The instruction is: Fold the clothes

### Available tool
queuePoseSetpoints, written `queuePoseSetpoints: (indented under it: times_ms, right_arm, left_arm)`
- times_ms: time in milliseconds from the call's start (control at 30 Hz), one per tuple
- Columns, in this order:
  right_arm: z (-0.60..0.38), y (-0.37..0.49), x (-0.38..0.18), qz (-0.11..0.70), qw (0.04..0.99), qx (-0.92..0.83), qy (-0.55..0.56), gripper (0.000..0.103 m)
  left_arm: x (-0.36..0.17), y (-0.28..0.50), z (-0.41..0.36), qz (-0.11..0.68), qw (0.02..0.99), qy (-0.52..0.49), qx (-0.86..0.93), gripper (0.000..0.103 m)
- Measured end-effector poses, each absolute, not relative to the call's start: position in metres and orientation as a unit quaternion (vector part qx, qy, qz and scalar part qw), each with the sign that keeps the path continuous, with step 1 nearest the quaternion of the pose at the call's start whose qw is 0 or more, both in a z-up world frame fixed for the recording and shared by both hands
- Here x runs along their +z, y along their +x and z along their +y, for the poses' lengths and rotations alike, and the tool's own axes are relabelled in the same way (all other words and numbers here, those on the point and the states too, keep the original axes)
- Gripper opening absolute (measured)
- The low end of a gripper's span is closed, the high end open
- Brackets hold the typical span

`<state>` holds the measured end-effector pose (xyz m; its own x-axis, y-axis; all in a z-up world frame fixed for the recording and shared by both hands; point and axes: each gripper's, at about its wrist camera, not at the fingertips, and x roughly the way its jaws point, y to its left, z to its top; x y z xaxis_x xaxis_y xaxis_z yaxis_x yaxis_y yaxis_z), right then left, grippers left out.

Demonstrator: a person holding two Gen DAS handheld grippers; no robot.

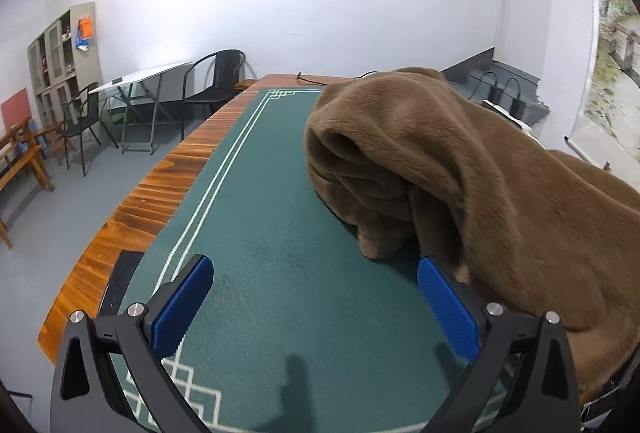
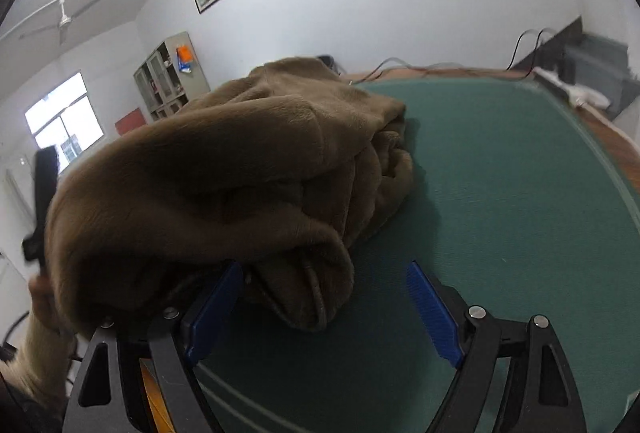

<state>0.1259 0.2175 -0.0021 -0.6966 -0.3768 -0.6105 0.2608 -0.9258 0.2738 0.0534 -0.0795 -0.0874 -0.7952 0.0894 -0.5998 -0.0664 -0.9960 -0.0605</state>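
A brown fleece garment (image 1: 460, 169) lies bunched in a heap on the green table mat (image 1: 260, 217). In the left wrist view it fills the right side and drapes over the right finger. My left gripper (image 1: 316, 269) is open and empty, low over the mat just left of the heap. In the right wrist view the garment (image 2: 240, 169) piles over the left finger, a cord showing at its near edge. My right gripper (image 2: 326, 275) is open, its jaws apart around the garment's near edge, holding nothing.
The mat (image 2: 500, 193) covers a wooden table (image 1: 160, 193) whose left edge runs close by. Black chairs (image 1: 216, 81) and a white folding table (image 1: 144, 77) stand beyond it. Cables and a white power strip (image 2: 576, 93) lie at the far right corner. A person's hand (image 2: 40, 289) shows at left.
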Motion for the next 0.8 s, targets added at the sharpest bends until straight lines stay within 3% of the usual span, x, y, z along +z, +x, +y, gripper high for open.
queuePoseSetpoints:
  times_ms: [267, 333, 433, 600, 800]
  right_arm:
    - [0.182, 0.066, -0.02, -0.119, 0.23, -0.891, 0.373, 0.085]
    - [0.177, 0.068, -0.017, -0.116, 0.231, -0.9, 0.351, 0.056]
    - [0.178, 0.075, -0.006, -0.112, 0.215, -0.917, 0.316, 0.033]
    - [0.195, 0.092, 0.022, -0.101, 0.164, -0.95, 0.245, 0.016]
    - [0.208, 0.127, 0.064, -0.078, 0.108, -0.982, 0.134, 0.016]
  left_arm:
    - [-0.081, 0.069, -0.058, -0.008, 0.083, -0.307, 0.948, 0.103]
    - [-0.079, 0.073, -0.053, -0.006, 0.094, -0.305, 0.948, 0.103]
    - [-0.077, 0.078, -0.045, -0.002, 0.11, -0.301, 0.947, 0.103]
    - [-0.08, 0.082, -0.037, 0.001, 0.121, -0.3, 0.946, 0.103]
    - [-0.081, 0.082, -0.045, -0.014, 0.121, -0.304, 0.945, 0.103]
